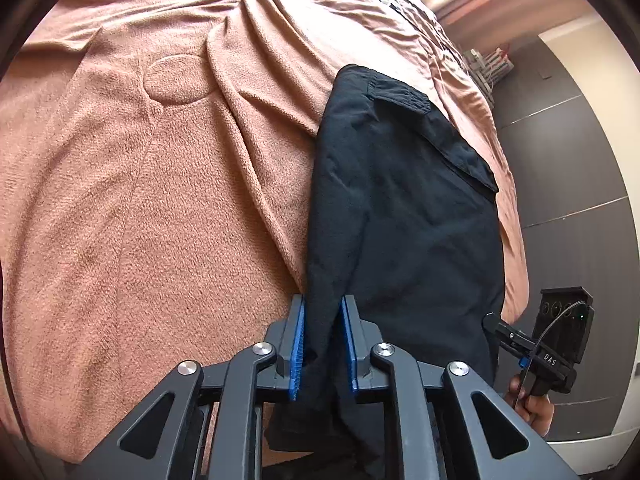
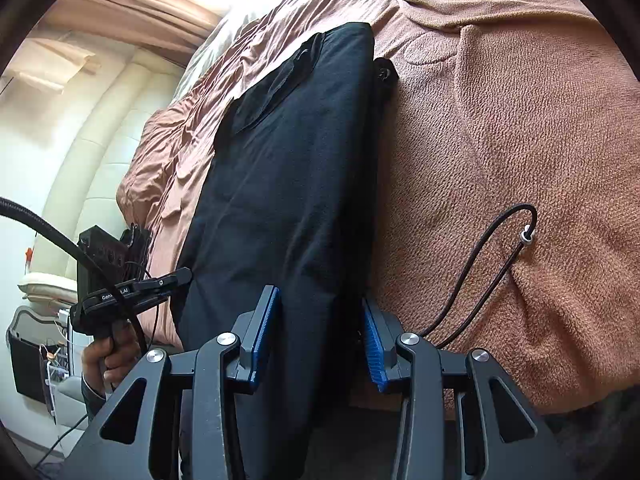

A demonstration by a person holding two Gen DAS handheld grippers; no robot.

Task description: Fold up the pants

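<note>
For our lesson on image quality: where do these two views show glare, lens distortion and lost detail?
Left wrist view: window glare at the top, bent floor lines at right, pants nearly featureless black. Right wrist view: washed-out bright wall at left, blanket weave crisp, dark lens rim in the corners.

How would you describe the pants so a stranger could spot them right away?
Find the bed's pinkish-brown fleece blanket. Along its edge lies a long dark navy garment, the pants, with both grippers at the near end. It is the only dark fabric there.
</note>
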